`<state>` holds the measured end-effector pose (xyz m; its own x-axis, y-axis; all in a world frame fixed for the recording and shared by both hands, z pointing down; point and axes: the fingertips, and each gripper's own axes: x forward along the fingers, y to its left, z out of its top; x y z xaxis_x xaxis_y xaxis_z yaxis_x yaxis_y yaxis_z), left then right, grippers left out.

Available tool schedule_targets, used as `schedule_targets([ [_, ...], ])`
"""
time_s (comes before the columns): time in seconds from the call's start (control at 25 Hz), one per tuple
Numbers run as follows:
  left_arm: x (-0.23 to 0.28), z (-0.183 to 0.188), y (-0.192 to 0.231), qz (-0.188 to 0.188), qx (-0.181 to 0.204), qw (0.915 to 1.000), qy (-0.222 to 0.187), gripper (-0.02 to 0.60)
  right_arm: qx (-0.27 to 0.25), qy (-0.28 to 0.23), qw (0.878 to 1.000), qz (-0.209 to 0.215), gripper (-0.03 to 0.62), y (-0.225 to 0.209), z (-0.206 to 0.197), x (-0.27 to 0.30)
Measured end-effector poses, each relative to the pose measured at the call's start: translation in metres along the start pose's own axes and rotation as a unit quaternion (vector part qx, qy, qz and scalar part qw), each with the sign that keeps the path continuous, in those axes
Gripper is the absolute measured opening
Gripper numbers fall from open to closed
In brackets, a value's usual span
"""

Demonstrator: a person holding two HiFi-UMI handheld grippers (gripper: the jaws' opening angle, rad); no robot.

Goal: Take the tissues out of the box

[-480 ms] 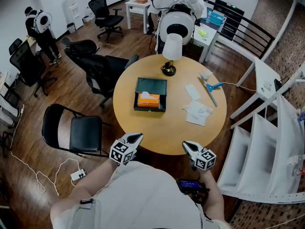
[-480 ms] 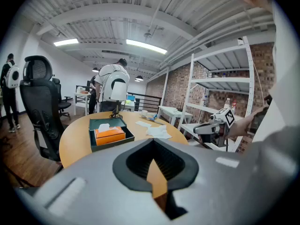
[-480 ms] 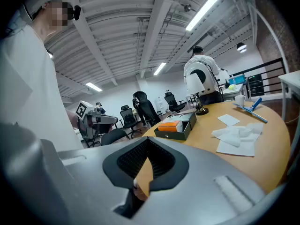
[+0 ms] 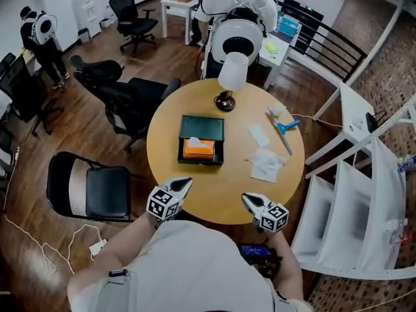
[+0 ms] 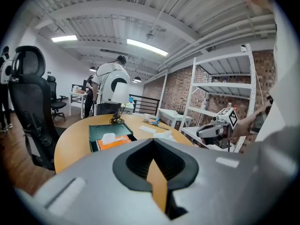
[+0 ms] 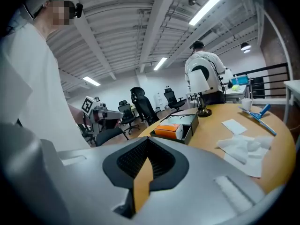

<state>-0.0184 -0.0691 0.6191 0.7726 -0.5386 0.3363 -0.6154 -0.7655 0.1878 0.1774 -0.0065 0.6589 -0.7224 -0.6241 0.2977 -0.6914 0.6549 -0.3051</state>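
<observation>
While you hold left tool [image 4: 186, 182] and right tool [image 4: 246, 199] clenched, empty, at round wooden desk [image 4: 227, 188] edge, dark green box [image 4: 201, 127] sits ahead between them; white tissue [image 4: 194, 142] stands up from it, likely for easy pinching.

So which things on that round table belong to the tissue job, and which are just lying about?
Job: green box; orange tissue pack inside it; loose tissues; left gripper and right gripper, both shut and empty.
Lying about: lamp; blue-handled tool; black folding chair.
</observation>
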Motion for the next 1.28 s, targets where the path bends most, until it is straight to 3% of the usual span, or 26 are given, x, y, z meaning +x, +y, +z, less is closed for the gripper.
schedule_targets([
  [0.48,-0.002,0.006,0.098,-0.006,-0.031,0.9995,0.000,0.002,-0.002,0.045,0.999,-0.022,0.000,-0.020,0.034,0.089],
  [0.72,0.001,0.003,0.116,0.000,-0.075,0.9972,0.003,0.002,-0.014,0.089,0.996,0.001,0.000,-0.020,0.031,0.109],
  [0.92,0.022,0.029,0.103,-0.009,-0.072,0.9973,-0.011,0.002,-0.029,0.113,0.993,0.013,0.000,-0.045,0.041,0.118],
  [1.2,0.026,0.031,0.116,0.032,-0.091,0.9950,-0.023,0.002,-0.067,0.144,0.986,0.049,0.003,-0.065,0.045,0.146],
  [1.28,0.026,0.034,0.122,0.042,-0.094,0.9944,-0.024,0.000,-0.082,0.157,0.982,0.066,0.050,-0.072,0.050,0.164],
])
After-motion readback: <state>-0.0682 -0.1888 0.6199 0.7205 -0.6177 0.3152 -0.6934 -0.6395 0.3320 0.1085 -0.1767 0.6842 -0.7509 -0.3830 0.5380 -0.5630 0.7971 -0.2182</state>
